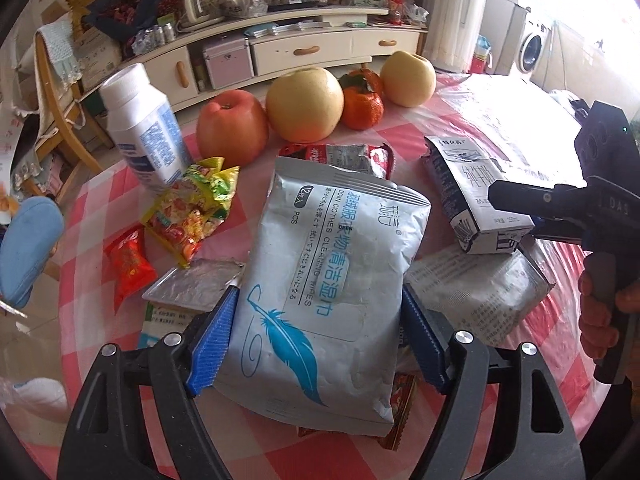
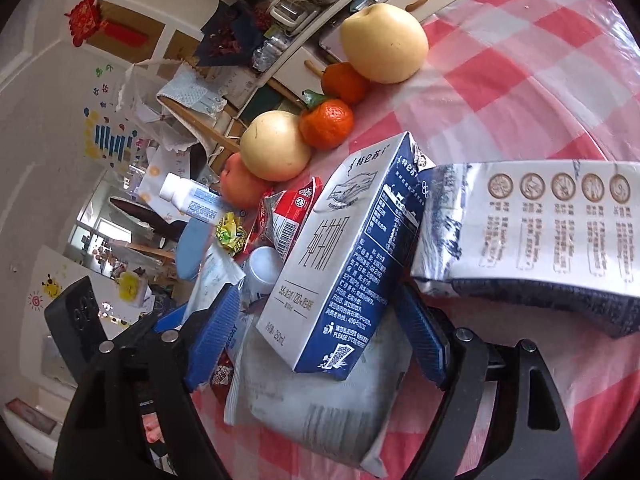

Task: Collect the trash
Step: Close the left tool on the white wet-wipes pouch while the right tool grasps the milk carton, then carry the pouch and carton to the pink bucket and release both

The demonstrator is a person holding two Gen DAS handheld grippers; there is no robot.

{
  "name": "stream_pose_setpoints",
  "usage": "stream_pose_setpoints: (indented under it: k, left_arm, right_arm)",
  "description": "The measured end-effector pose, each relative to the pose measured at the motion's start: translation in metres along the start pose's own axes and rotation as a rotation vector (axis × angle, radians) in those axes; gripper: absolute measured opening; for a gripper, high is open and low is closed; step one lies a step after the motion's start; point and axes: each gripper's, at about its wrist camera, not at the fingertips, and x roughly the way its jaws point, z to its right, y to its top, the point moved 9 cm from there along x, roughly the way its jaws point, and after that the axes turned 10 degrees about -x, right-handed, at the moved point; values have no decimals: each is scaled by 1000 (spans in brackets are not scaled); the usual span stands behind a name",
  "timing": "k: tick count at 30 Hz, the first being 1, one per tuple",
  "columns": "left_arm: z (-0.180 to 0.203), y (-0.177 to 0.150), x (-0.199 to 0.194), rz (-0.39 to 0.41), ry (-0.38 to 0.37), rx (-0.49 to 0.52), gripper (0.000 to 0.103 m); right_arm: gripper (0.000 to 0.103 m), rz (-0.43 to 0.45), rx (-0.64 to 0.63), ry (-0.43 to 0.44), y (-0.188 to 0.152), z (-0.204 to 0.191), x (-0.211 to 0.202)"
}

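My left tool (image 1: 316, 332) is clamping the wipes pack (image 1: 320, 280) on the tabletop (image 1: 500, 360). My right tool (image 2: 320, 336) is straddling the milk carton (image 2: 340, 256), jaws apart, pads not visibly pressing

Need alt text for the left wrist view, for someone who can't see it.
The left gripper is clamped on a silver wet-wipes pack over a pink checked tablecloth littered with snack wrappers and a milk carton. Behind stand an apple, pears and a white bottle.
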Motion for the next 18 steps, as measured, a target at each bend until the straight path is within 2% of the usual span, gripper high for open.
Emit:
stream_pose_setpoints:
  k: [4,5,7,9,13,18]
  left_arm:
    - [-11,-4,-10,14,10,-49,78]
    - [-13,-4,-12,17,11,-57,78]
    - [-15,-5,-20,31,11,-76,78]
    - [-15,-6,-27,46,15,-90,78]
    - [-16,-5,-39,70,24,-113,78]
    - [-20,-6,-60,107,35,-152,78]
  right_arm:
    - [79,-4,-55,-43,2,-2,8]
    - [76,-4,-65,-53,1,-1,9]
    - [62,-6,-83,-76,1,0,13]
    - [55,-14,-86,-69,-1,-1,15]
    - [46,-8,-135,-91,-3,-6,14]
    - [40,4,-230,-115,-4,-23,9]
